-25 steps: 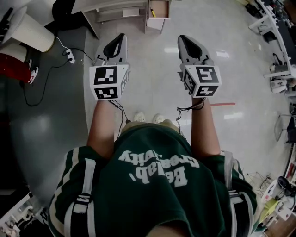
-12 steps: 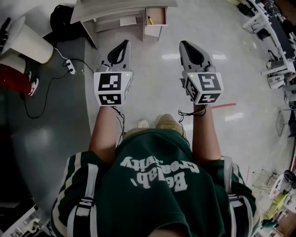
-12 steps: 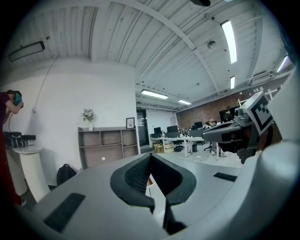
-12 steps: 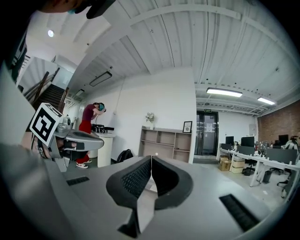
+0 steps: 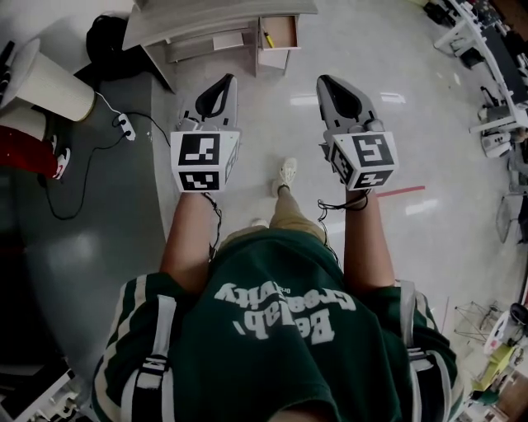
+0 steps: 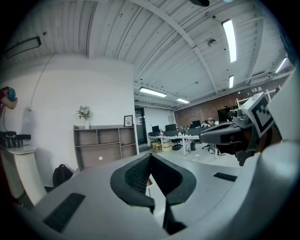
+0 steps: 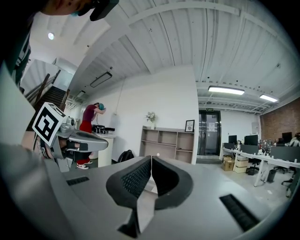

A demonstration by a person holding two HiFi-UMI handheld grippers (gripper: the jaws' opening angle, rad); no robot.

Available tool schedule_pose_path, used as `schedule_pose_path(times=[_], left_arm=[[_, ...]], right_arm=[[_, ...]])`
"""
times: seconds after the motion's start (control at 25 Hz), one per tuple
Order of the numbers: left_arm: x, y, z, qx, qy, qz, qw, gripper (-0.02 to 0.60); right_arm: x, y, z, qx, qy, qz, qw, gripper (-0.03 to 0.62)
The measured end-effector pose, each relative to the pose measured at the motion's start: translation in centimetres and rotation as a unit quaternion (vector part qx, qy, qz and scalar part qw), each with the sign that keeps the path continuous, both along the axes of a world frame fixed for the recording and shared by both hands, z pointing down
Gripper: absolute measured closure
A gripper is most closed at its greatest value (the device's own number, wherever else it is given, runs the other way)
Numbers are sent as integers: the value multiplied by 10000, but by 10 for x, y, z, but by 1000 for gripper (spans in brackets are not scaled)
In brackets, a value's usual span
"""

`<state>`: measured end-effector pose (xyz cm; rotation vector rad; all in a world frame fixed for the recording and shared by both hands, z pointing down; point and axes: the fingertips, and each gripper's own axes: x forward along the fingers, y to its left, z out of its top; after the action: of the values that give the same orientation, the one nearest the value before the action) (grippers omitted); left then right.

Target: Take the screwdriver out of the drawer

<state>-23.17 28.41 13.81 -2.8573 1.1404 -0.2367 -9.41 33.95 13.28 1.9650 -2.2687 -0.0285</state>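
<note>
The person stands well short of the shelf unit [image 5: 216, 15], both arms held out level; the left gripper [image 5: 221, 83] and the right gripper [image 5: 328, 86] point toward it side by side, apart from each other. Each gripper view shows its two dark pads meeting at the tips with nothing caught between them, so both claws are closed and empty. The drawer [image 5: 285, 31] stands pulled out at the unit's right end; the screwdriver [image 5: 268, 38], a thin yellow shape, lies inside it close along the left wall.

Judging from this, the approach is not finished and the reach has not begun. The main risk is arriving with pads together; a closed claw would shove the tool along the drawer floor instead of taking it. Because the screwdriver lies so near the wall, one pad may have no room on that side; the claw could then pinch the wall or roll the handle away. The drawer is narrow, so a tilted entry might knock its front. A cable [image 5: 78, 169] trails on the floor to the left, a hazard only if the person's path bends that way.
</note>
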Motion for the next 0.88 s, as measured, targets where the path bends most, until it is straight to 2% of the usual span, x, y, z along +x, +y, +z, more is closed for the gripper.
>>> schedule_pose_path(times=[0.36,0.76,0.88], left_arm=[[43,-90,13,59,25,-73,10000,565],[139,-196,13,120,-223,-13,9997,565],[168,-237,10,163,-273,-64,9995,565]], right_arm=[[42,-92,22,-5,-97,-113,9999,559],[129,-211,21,-46,-148,-237,9996,559],[157,-249,14,81,5,-269,9996,559]])
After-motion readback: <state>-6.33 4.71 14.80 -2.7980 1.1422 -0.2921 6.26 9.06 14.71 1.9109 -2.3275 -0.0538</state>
